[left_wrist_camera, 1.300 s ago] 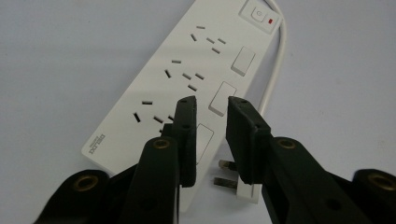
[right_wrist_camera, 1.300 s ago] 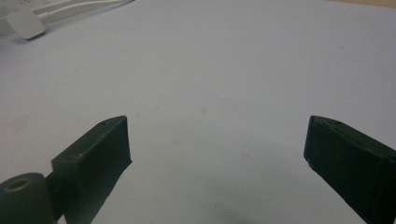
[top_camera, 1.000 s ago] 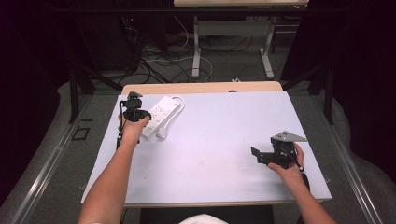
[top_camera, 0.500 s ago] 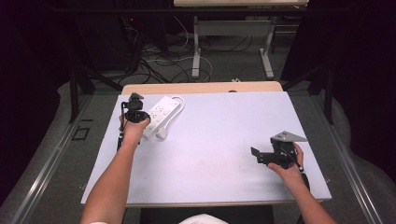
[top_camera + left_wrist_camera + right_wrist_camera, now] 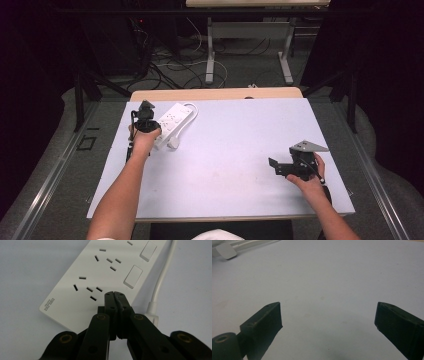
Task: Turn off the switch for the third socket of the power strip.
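Power strip (image 5: 100, 272) brand lettering, close-up alone

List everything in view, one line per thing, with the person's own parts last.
power strip: one, white, far left part of the table, lying flat
cord: one, white, running along the strip's side
plug: one, white, on the table beside the strip
table: one, pale blue-grey top
cables: several, on the floor beyond the table
left tongs: one pair, black, shut, tips above the strip
right tongs: one pair, black, open, nothing between them, near right of the table
forearms: two, entering from the bottom
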{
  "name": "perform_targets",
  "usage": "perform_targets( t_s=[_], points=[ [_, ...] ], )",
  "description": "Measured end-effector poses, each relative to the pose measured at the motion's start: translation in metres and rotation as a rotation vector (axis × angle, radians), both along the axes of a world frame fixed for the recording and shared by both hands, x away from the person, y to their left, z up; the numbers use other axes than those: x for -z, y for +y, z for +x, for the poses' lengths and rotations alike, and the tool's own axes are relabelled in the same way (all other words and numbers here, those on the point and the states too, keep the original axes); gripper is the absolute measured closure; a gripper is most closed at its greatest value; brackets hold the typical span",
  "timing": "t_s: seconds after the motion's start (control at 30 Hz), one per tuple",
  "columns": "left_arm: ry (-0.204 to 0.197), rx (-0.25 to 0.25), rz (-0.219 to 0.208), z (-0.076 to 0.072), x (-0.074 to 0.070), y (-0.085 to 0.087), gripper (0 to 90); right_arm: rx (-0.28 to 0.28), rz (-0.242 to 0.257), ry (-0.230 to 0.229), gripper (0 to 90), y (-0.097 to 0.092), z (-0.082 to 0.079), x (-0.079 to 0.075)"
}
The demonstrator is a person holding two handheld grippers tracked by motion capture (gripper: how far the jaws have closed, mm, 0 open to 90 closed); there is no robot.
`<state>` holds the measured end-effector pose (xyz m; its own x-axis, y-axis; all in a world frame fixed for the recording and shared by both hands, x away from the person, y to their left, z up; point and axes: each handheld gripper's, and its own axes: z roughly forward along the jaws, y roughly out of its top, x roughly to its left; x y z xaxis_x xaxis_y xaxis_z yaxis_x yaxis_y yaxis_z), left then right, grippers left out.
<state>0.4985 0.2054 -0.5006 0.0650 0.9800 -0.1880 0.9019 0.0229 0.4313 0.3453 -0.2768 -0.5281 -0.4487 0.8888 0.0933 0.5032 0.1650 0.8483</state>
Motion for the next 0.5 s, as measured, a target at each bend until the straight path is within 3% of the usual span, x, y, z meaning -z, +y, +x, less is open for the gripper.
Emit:
perform_targets(
  t_s=[0.1,0.5],
  points=[
    [0.018,0.011,0.012,0.0005,-0.0002,0.0003,90.0,0.000,0.003,0.001,6.5,0.0002,-0.0002,-0.0001],
    [0.027,0.007,0.019,0.0020,0.0046,-0.0025,90.0,0.000,0.003,0.000,6.6,-0.0002,-0.0003,-0.0002]
  ],
)
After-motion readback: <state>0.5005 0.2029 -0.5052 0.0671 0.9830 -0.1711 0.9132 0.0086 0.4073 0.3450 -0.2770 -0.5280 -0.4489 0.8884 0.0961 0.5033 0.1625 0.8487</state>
